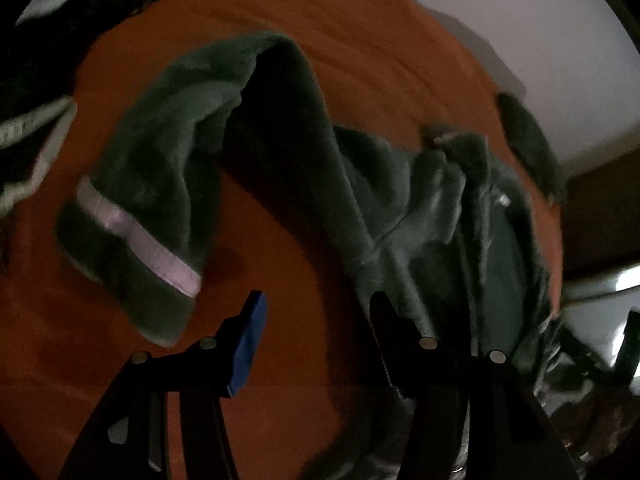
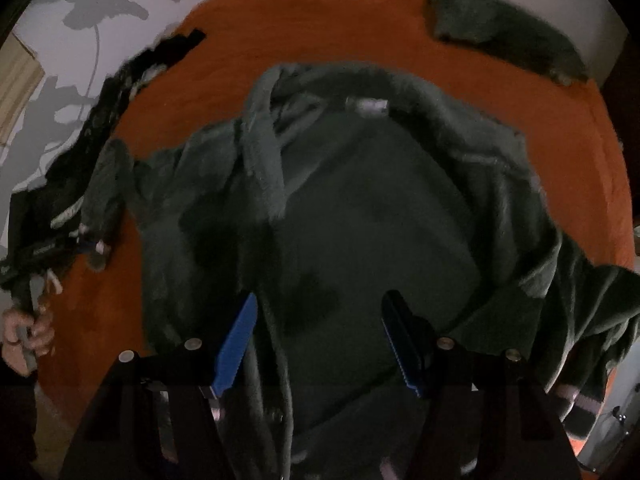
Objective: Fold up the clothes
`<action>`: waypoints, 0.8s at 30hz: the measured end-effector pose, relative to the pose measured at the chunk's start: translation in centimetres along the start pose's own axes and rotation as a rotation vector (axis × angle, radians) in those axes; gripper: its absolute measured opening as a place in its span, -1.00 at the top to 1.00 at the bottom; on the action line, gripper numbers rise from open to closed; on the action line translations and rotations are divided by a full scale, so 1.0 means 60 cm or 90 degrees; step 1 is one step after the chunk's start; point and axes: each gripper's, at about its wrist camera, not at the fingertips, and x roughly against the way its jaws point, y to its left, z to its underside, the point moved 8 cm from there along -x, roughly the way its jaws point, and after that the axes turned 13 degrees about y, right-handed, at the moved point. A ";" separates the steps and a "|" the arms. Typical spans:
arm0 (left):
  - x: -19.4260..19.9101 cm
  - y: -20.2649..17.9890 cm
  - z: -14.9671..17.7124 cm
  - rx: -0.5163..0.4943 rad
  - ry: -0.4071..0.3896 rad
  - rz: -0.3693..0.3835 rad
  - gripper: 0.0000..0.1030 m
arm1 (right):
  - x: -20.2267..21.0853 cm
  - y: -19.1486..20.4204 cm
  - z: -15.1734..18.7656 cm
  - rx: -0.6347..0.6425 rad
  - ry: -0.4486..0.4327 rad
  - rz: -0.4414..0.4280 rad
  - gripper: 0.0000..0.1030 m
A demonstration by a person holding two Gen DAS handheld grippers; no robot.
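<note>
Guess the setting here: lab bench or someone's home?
Probably a home bedroom: an orange bedspread covers what looks like a bed against a pale wall, with a green fleece robe and other dark clothes spread on it.

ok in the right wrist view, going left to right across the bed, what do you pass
hand holding the left gripper → dark clothes pile → green fleece robe → small green piece near the far right corner of the orange bedcover
</note>
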 end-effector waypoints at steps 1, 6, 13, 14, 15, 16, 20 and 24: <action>-0.004 -0.006 0.000 -0.002 0.001 0.004 -0.07 | -0.001 0.002 -0.008 0.002 -0.020 -0.001 -0.25; -0.014 -0.021 -0.004 -0.030 -0.008 0.004 -0.08 | -0.065 0.033 -0.069 0.025 -0.078 -0.024 -0.25; -0.024 0.043 0.007 -0.004 -0.006 -0.018 -0.08 | -0.158 0.089 -0.150 0.094 -0.076 0.005 -0.25; -0.024 0.054 0.008 0.002 -0.004 -0.020 -0.08 | -0.170 0.095 -0.162 0.104 -0.074 0.015 -0.25; -0.025 0.064 0.009 0.007 -0.001 -0.021 -0.08 | -0.183 0.101 -0.174 0.113 -0.068 0.022 -0.25; -0.025 0.074 0.010 0.012 0.002 -0.022 -0.08 | -0.194 0.104 -0.183 0.120 -0.061 0.025 -0.18; -0.038 0.101 0.015 0.028 0.016 -0.023 -0.08 | -0.235 0.102 -0.206 0.141 -0.026 0.036 0.45; -0.054 0.111 0.017 0.035 0.035 -0.016 -0.08 | -0.210 0.042 -0.218 0.037 -0.052 -0.034 0.78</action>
